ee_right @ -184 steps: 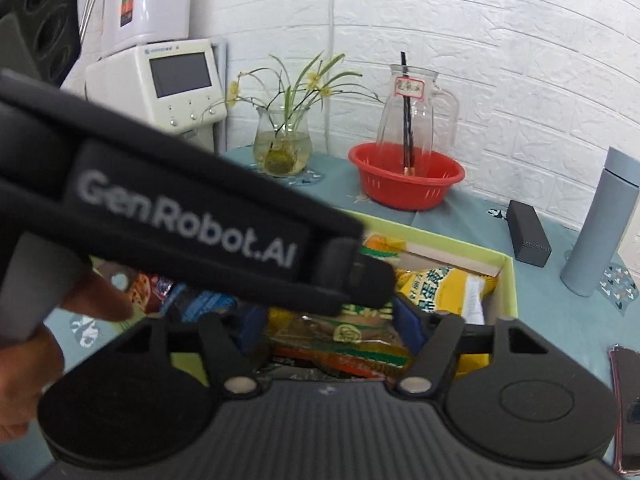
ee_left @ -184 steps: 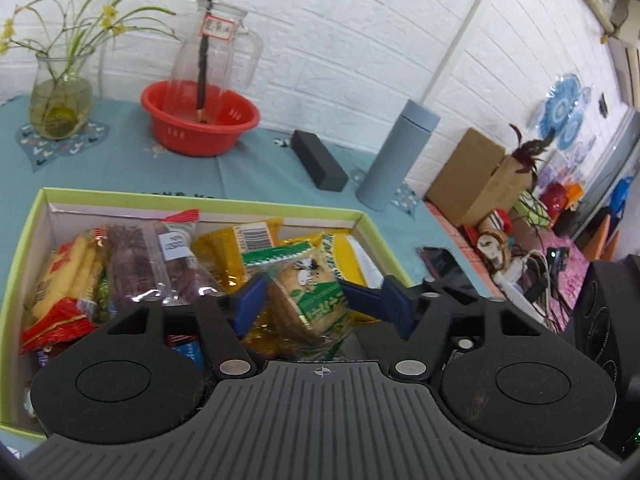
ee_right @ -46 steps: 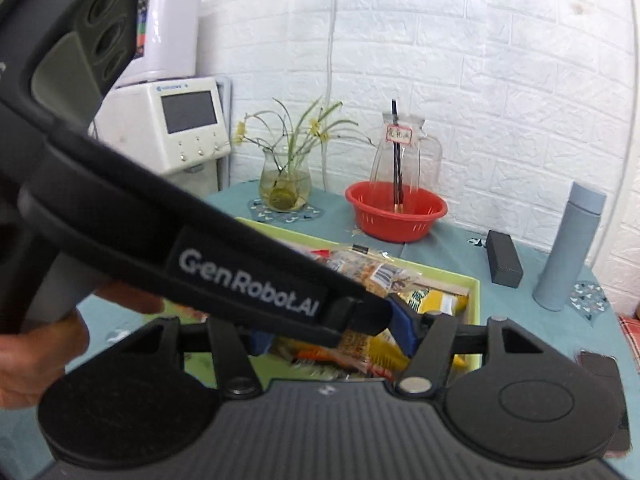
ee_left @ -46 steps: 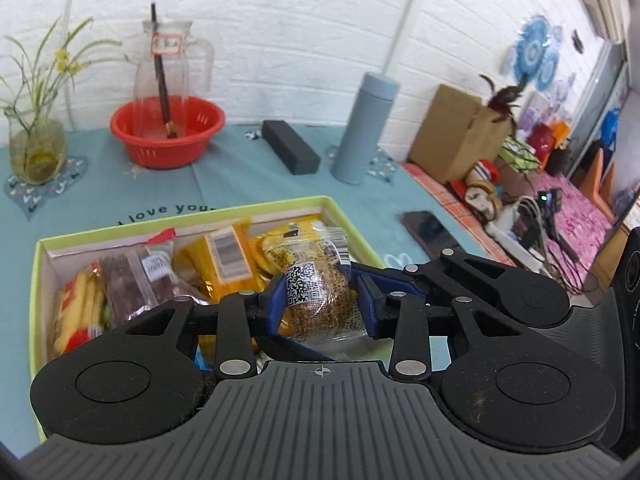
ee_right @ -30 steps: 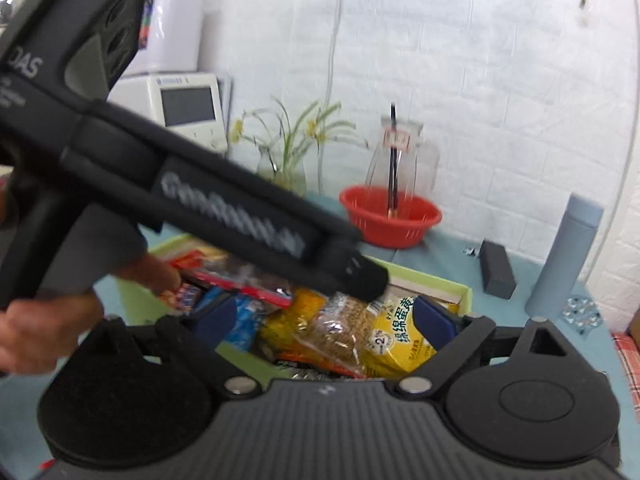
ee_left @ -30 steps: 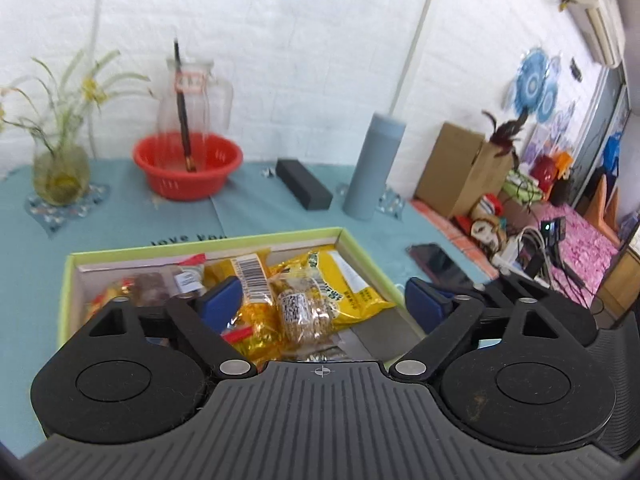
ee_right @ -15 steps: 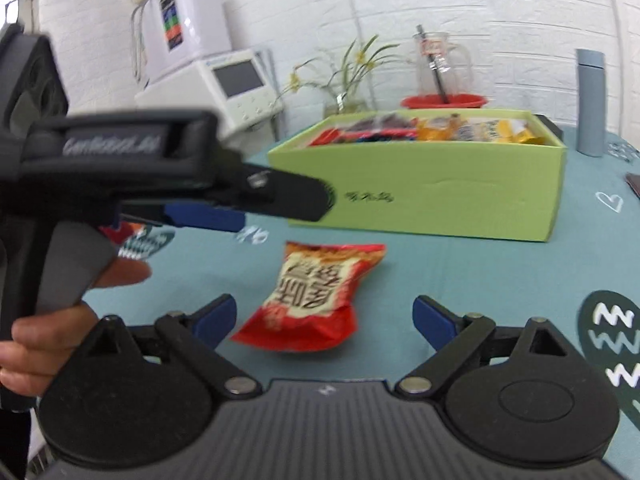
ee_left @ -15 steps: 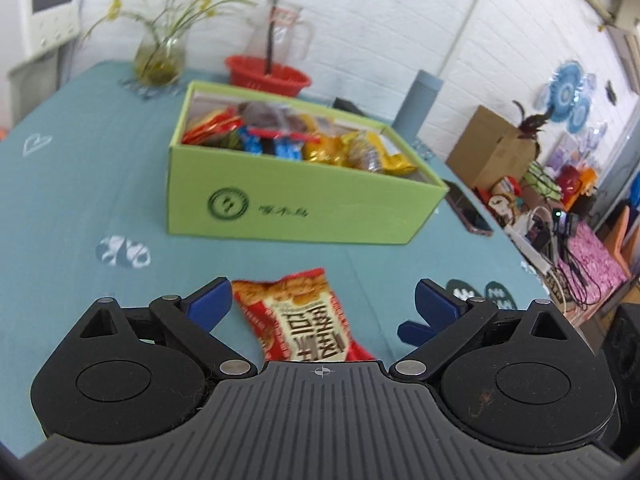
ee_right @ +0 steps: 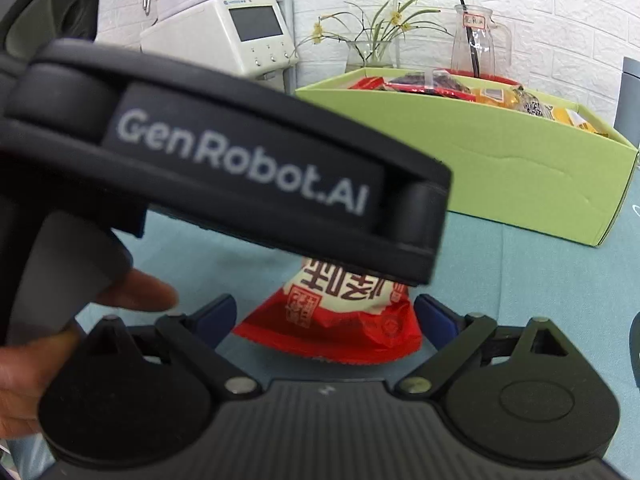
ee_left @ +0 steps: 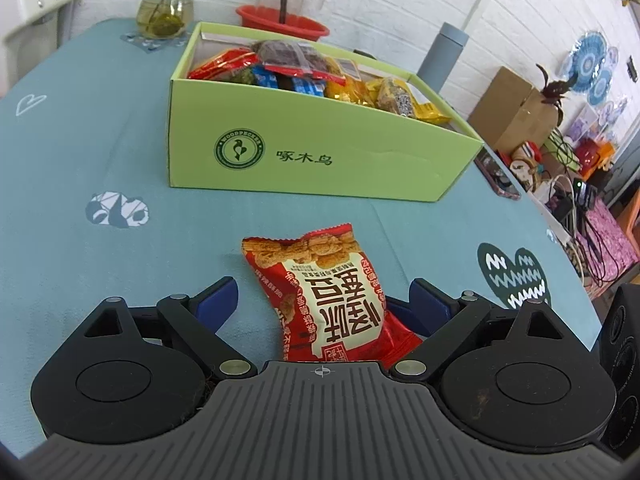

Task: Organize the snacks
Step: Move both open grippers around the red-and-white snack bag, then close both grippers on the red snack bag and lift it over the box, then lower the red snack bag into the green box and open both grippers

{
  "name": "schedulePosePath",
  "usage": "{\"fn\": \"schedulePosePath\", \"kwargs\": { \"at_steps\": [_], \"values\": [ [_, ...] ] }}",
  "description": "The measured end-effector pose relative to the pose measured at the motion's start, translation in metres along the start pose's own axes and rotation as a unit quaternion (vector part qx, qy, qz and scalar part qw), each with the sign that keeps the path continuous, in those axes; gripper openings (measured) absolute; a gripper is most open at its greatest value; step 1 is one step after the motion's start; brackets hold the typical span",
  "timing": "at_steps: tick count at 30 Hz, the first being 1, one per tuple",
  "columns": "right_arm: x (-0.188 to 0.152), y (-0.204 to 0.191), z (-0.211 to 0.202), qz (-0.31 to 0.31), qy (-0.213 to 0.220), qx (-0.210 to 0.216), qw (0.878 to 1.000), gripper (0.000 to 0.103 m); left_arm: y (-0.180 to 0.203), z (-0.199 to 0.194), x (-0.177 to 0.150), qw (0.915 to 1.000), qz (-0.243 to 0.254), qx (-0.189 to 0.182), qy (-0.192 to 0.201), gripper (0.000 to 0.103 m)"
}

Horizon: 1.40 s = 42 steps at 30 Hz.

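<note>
A red snack packet [ee_left: 320, 292] lies flat on the teal tablecloth [ee_left: 88, 152] in front of a green box [ee_left: 320, 160] filled with several snack packs. My left gripper [ee_left: 322, 300] is open, its blue pads on either side of the packet's near end. My right gripper [ee_right: 326, 316] is open just behind the same packet [ee_right: 340, 320]. In the right wrist view the left gripper's black body [ee_right: 224, 168] crosses above the packet and hides its far half. The green box [ee_right: 500, 172] stands behind.
Behind the box are a glass vase with flowers [ee_left: 164, 8], a red bowl holding a glass jug [ee_left: 284, 20] and a grey flask [ee_left: 444, 56]. A phone [ee_left: 498, 176] lies near the table's right edge. A white appliance [ee_right: 236, 36] stands at the left.
Both grippers have left the box after the left one dropped a snack in it. They have come down to the red packet on the cloth and closed in on it, jaws open.
</note>
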State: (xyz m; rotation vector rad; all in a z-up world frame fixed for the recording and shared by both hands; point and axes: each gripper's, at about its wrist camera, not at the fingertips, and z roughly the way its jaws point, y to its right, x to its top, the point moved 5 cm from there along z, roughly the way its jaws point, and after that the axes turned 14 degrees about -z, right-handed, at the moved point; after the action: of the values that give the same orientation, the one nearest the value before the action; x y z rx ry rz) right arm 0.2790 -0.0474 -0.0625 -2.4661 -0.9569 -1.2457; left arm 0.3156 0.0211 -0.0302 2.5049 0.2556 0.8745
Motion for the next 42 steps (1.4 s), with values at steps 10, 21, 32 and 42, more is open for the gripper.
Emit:
{"fn": "schedulePosePath", "kwargs": {
  "at_steps": [10, 21, 32, 42],
  "values": [
    [0.003, -0.007, 0.005, -0.012, -0.008, -0.012, 1.0, 0.095, -0.007, 0.012, -0.001, 0.9995, -0.01, -0.014, -0.025, 0.074],
    [0.009, -0.014, -0.02, -0.011, 0.021, -0.002, 1.0, 0.082, 0.008, -0.008, 0.0, 0.9971, -0.02, -0.067, -0.03, 0.043],
    [0.116, 0.057, -0.02, -0.078, 0.102, -0.047, 0.991, 0.084, 0.072, -0.014, 0.135, 0.9941, 0.025, -0.093, 0.05, 0.043],
    [0.146, 0.13, 0.061, -0.06, 0.068, -0.058, 0.994, 0.085, 0.081, 0.087, 0.188, 0.9971, 0.031, -0.069, 0.015, 0.043]
  ]
}}
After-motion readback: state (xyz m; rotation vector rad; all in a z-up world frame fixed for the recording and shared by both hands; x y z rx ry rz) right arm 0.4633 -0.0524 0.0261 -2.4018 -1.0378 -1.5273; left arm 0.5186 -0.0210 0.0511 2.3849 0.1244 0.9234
